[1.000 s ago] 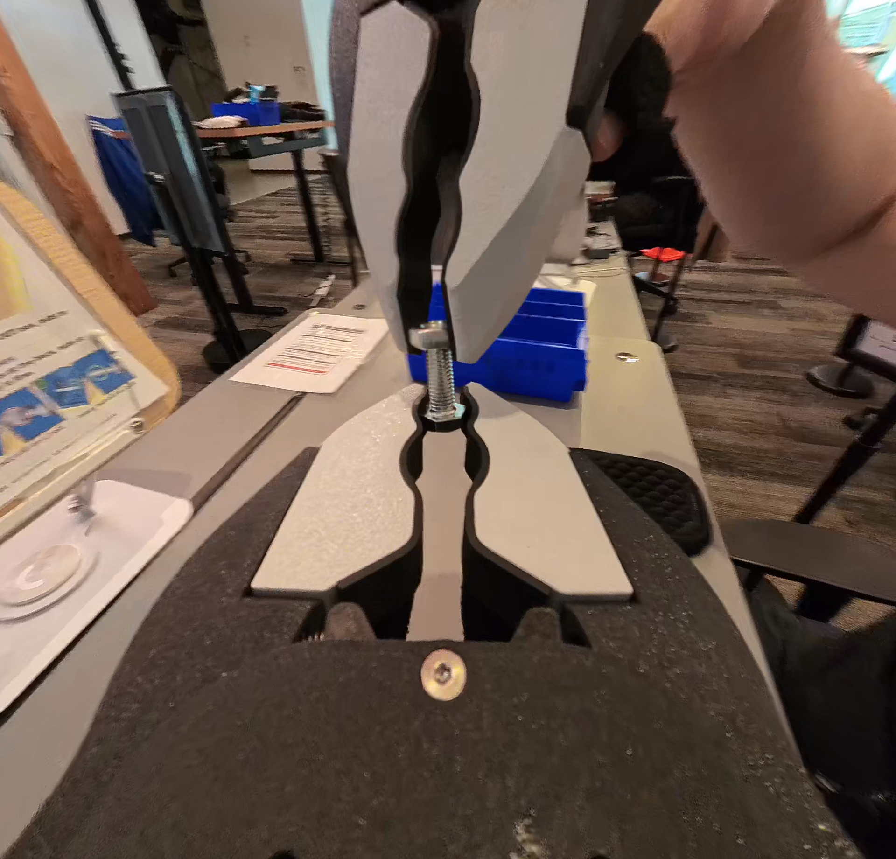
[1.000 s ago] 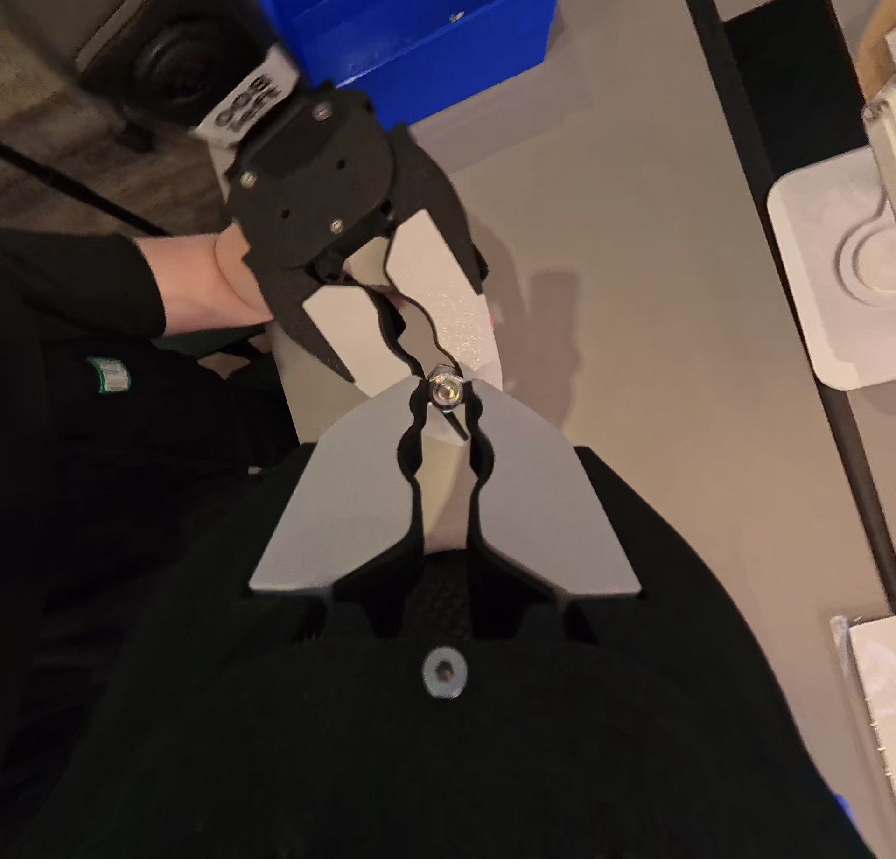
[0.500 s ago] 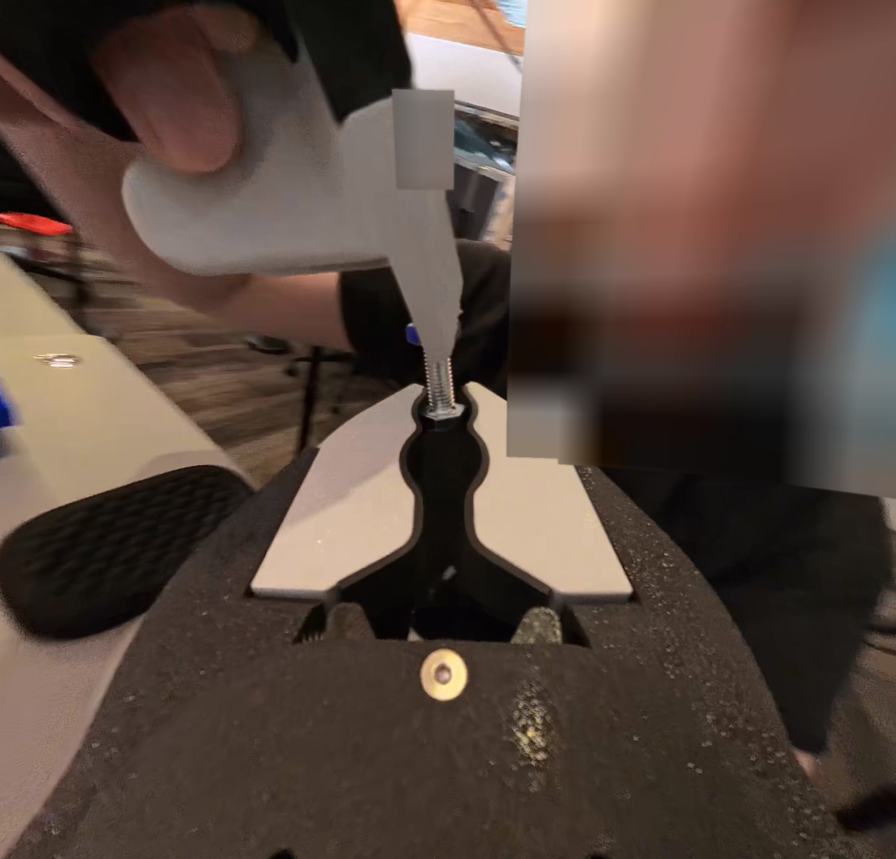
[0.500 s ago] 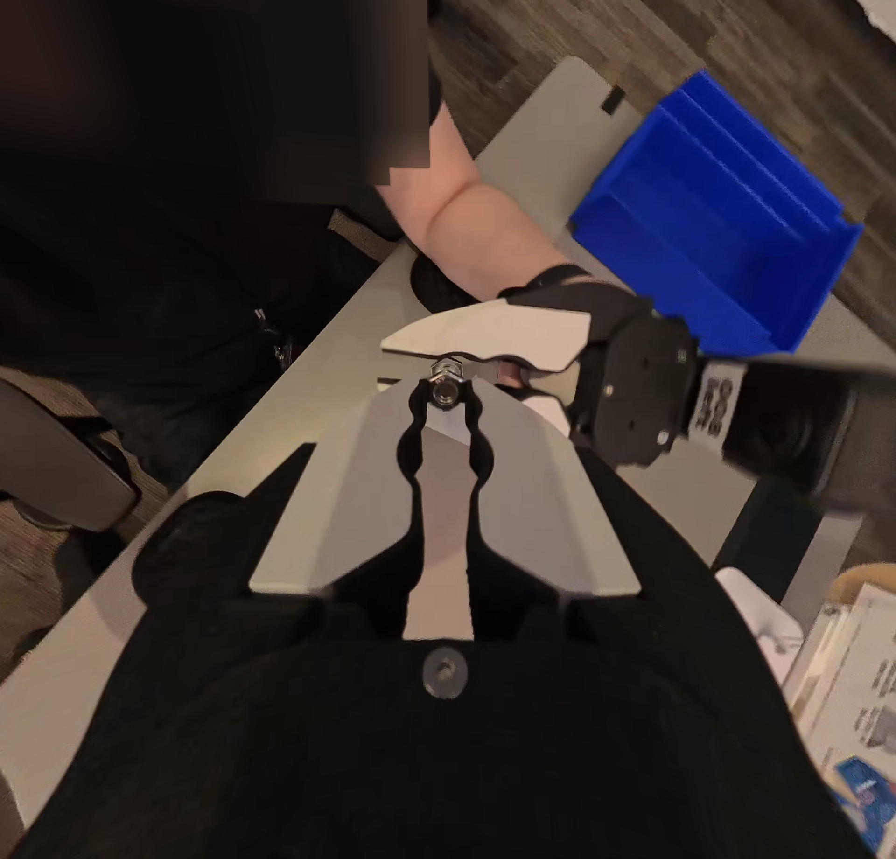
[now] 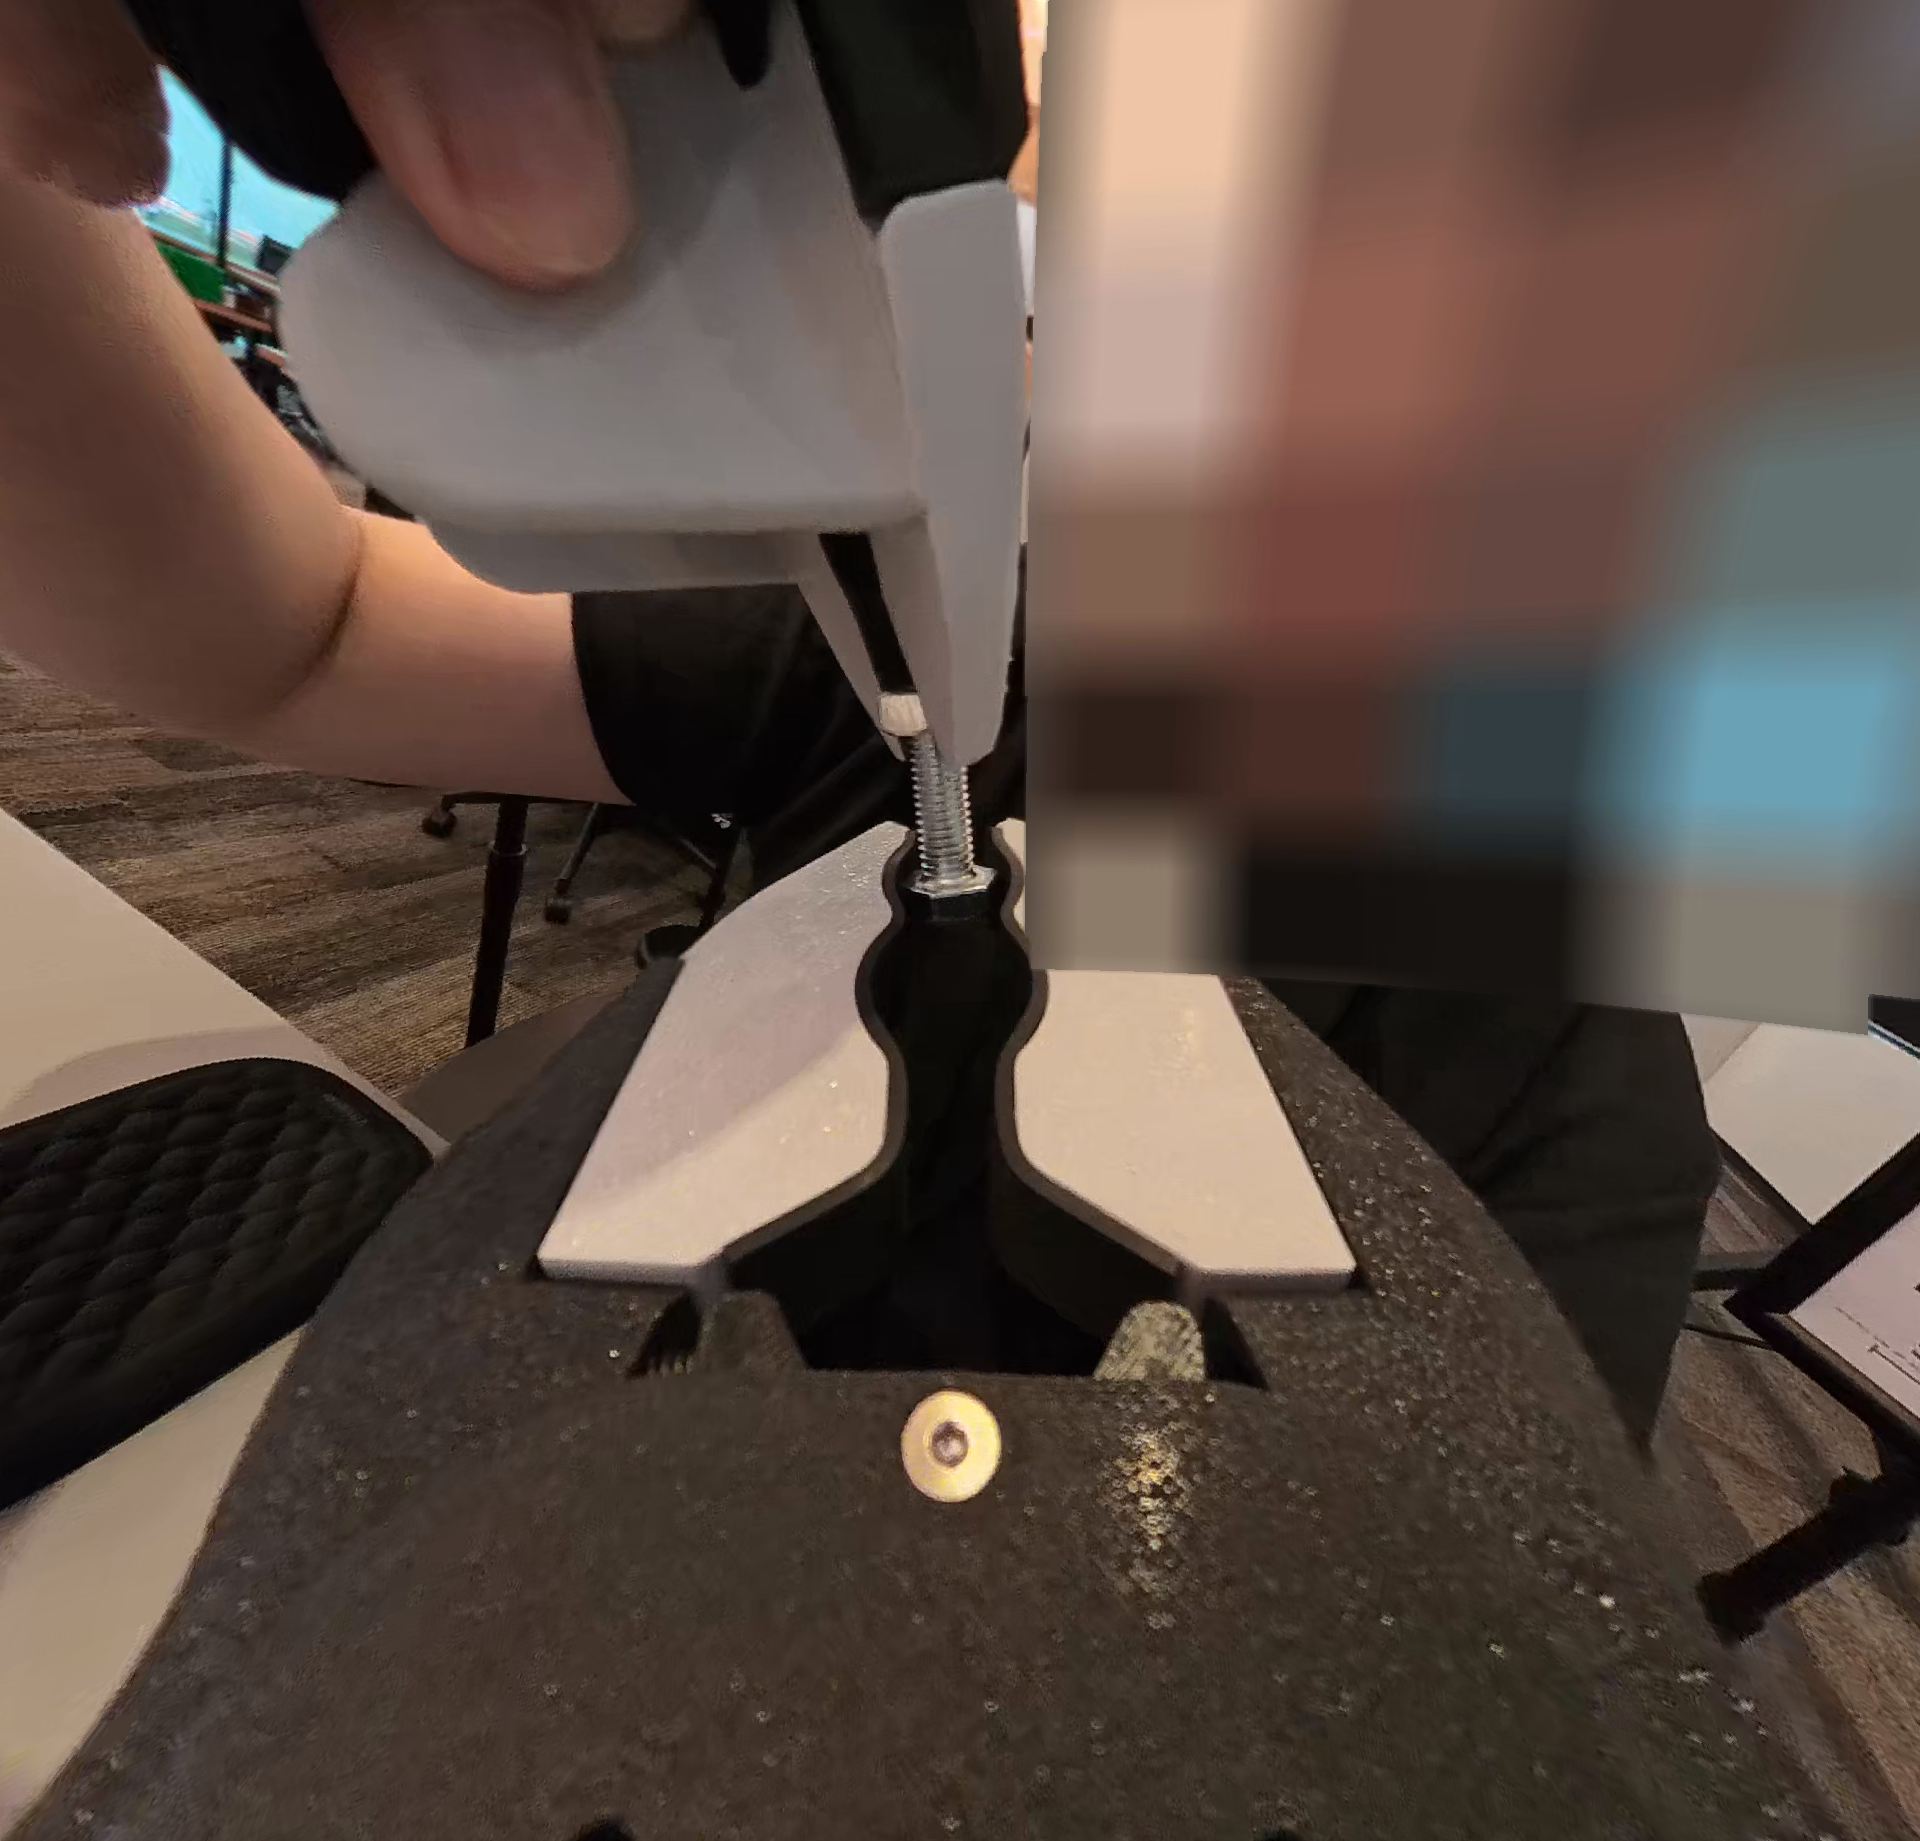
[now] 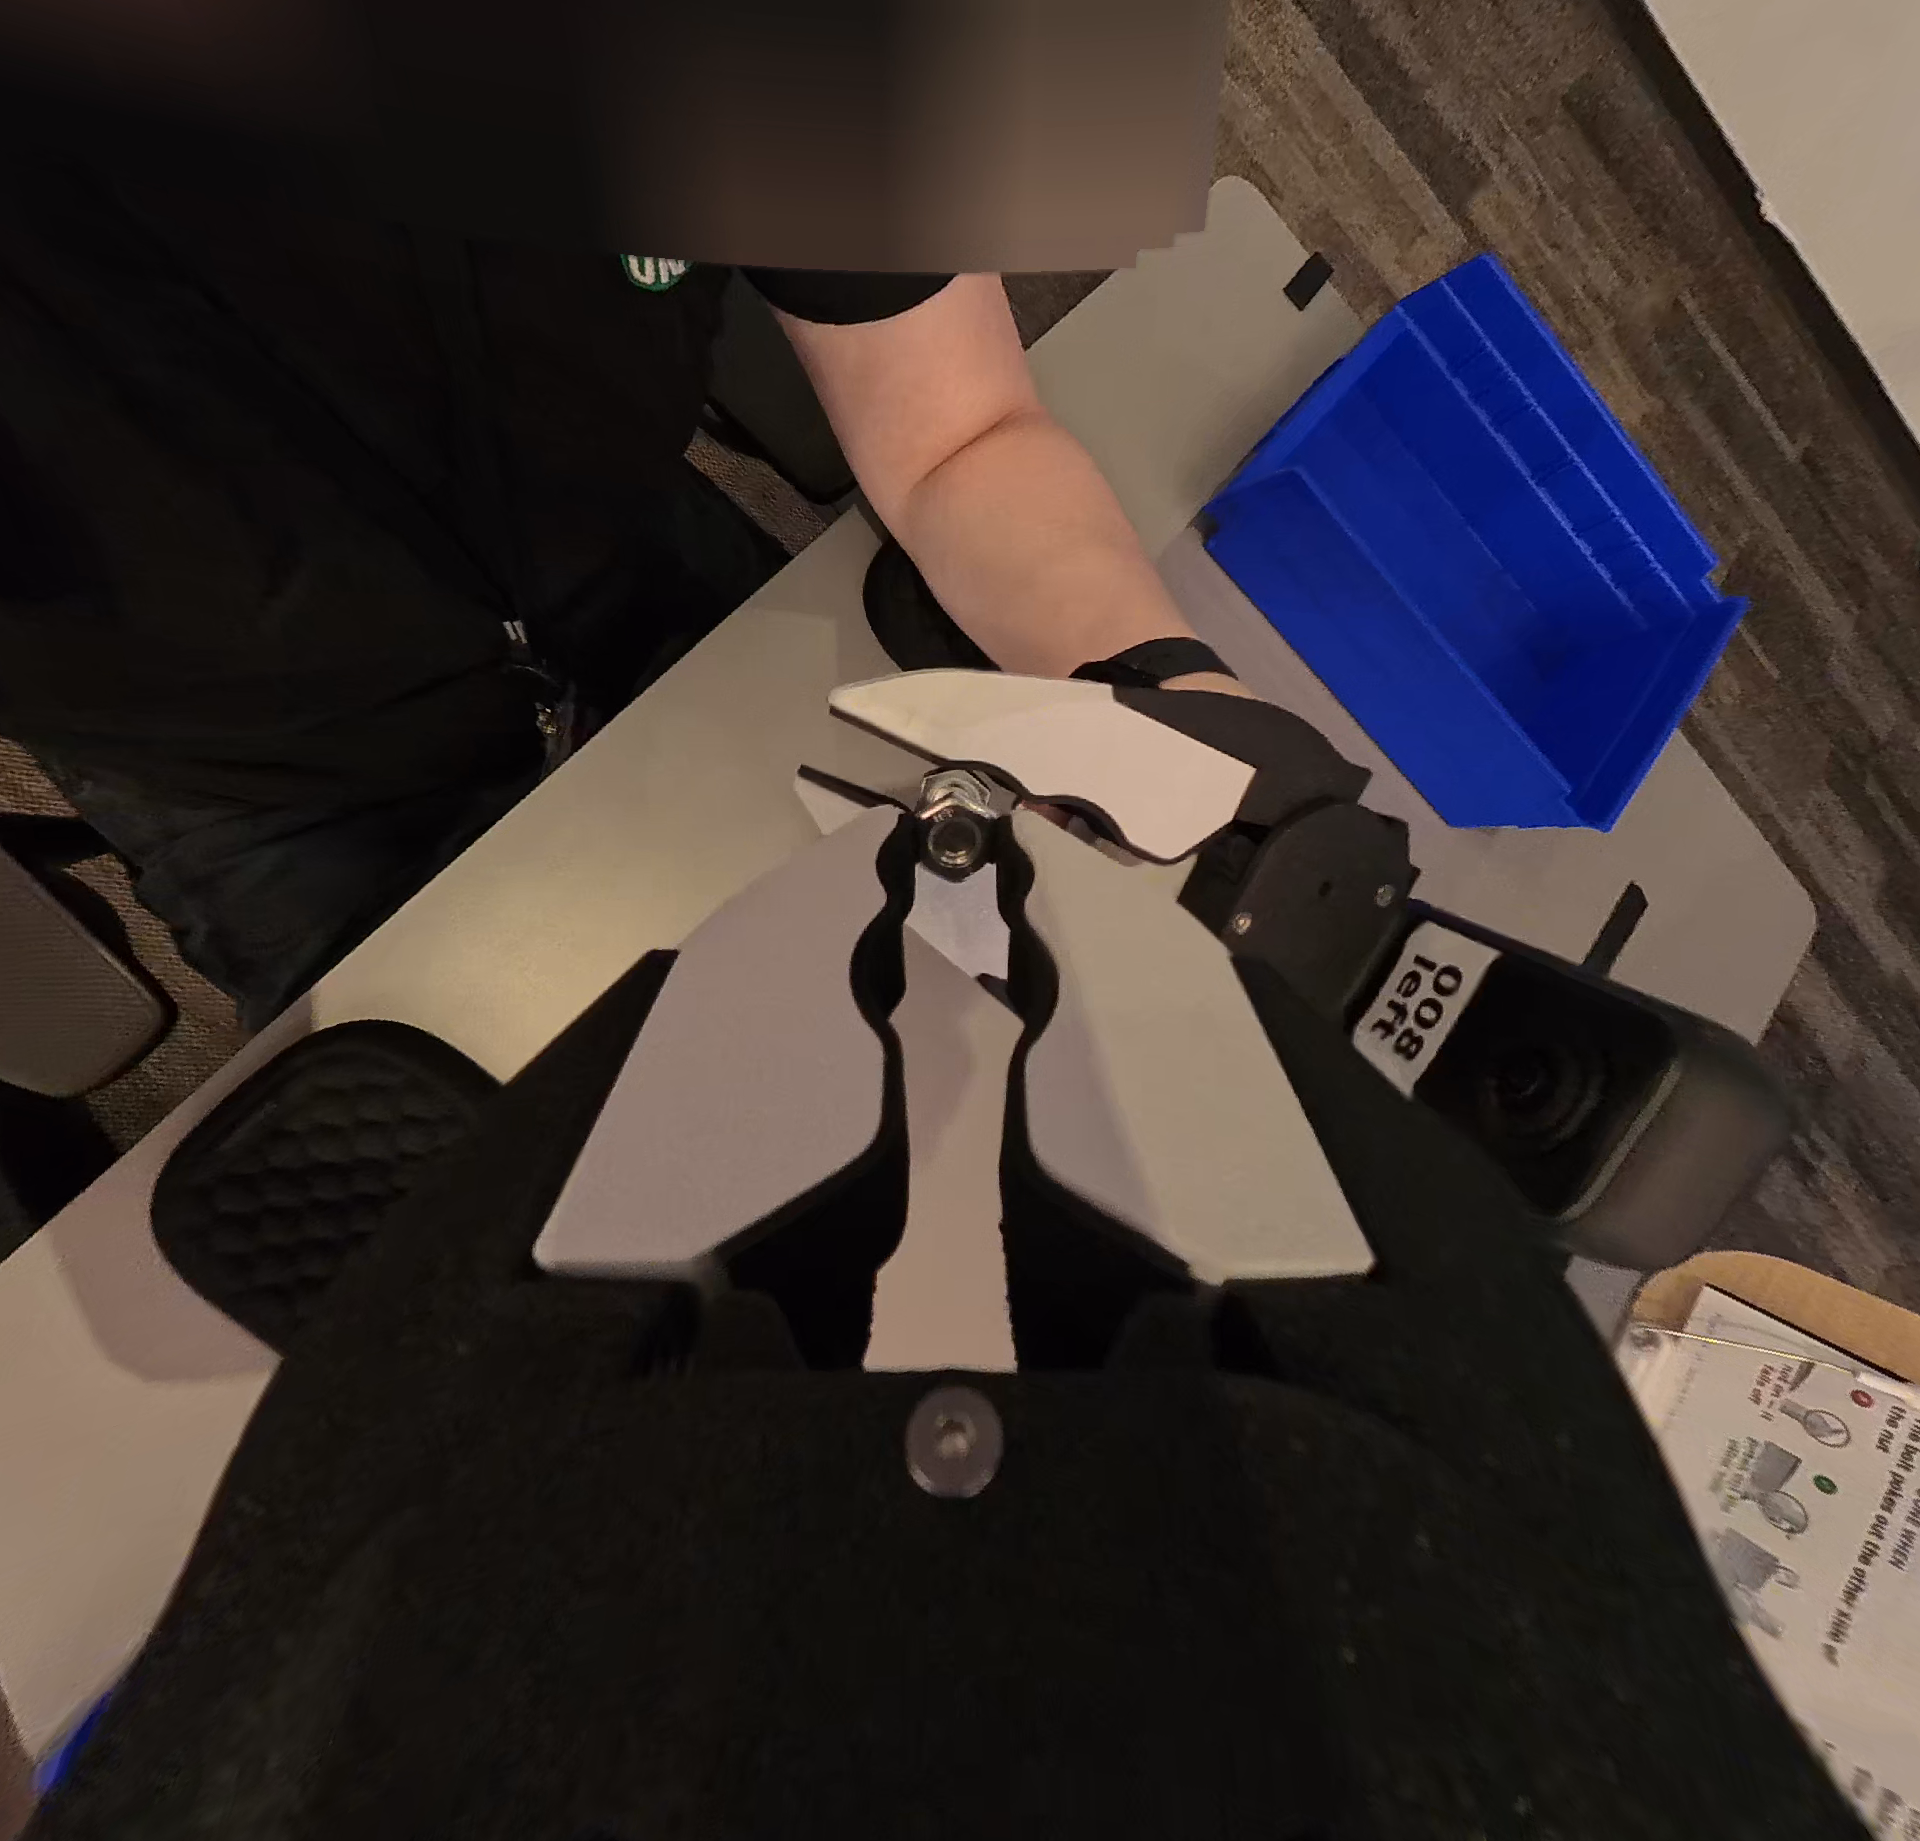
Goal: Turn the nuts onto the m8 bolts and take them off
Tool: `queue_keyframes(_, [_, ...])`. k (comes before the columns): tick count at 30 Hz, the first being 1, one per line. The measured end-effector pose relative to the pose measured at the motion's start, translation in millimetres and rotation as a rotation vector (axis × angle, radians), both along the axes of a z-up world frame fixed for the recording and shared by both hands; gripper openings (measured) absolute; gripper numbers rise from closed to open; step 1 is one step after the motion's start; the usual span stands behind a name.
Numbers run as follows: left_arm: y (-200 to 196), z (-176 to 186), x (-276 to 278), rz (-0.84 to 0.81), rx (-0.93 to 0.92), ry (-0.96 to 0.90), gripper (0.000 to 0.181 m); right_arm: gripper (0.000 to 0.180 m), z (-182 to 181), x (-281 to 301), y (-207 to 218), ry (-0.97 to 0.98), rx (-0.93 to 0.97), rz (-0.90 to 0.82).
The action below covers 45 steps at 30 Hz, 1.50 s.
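Bin [image 6: 1475, 586] on table [image 6: 582, 856] (far end), paper [image 6: 1808, 1500] right of tongs [image 6: 954, 841].

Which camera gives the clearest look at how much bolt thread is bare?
The left wrist view: the bolt appears side-on, with bare thread between its head and the nut. The right wrist view looks down the bolt, showing only its head end and the nut beyond.

The left wrist view looks roughly level along its own gripper [image 5: 948, 882], close up, facing the person's body and the floor beyond the table [image 5: 73, 970] edge. The right wrist view looks steeply down along its gripper [image 6: 954, 841] onto the table [image 6: 582, 856] and a blue bin [image 6: 1475, 586]. Both views share the bolt [image 5: 940, 804] [image 6: 956, 835], the nut [image 5: 948, 885] [image 6: 951, 789], and each other's gripper.
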<state>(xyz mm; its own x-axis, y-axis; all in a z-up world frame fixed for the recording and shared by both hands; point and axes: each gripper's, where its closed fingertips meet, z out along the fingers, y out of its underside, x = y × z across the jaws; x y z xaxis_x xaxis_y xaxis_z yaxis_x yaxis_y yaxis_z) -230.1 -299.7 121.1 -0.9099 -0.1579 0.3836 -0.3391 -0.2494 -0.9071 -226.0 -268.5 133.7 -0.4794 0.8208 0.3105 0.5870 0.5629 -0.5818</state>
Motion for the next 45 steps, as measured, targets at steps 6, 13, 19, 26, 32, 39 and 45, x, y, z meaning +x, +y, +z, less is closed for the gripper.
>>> queue_keyframes(6, [3.6, 2.6, 2.7, 0.033, -0.004, -0.010, 0.012, 0.015, 2.8, 0.8, 4.2, 0.021, -0.008, -0.019])
queue_keyframes(13, [8.6, 7.2, 4.7, 0.076, -0.014, -0.037, 0.012, 0.019, 6.2, -0.7, 13.1, 0.044, 0.003, -0.063])
queue_keyframes(19, [23.9, 16.6, 14.1, 0.225, -0.019, -0.083, 0.012, 0.040, 18.3, 4.3, 29.2, 0.110, -0.019, -0.163])
queue_keyframes(26, [97.9, 12.4, 59.3, 0.904, 0.176, -0.114, 0.012, 0.038, 62.4, 30.0, 100.5, 0.314, -0.369, -0.793])
queue_keyframes(32, [161.4, 1.6, 69.7, 1.400, 0.400, -0.114, 0.012, 0.032, 39.1, 42.3, 130.8, 0.216, -0.557, -1.141])
queue_keyframes(39, [190.3, -8.5, 68.5, 1.649, 0.565, -0.077, 0.012, 0.032, 16.0, 43.1, 146.9, 0.067, -0.593, -1.289])
queue_keyframes(45, [192.0, -9.8, 68.8, 1.687, 0.603, -0.074, 0.012, 0.030, 7.0, 41.2, 155.5, 0.009, -0.547, -1.323])
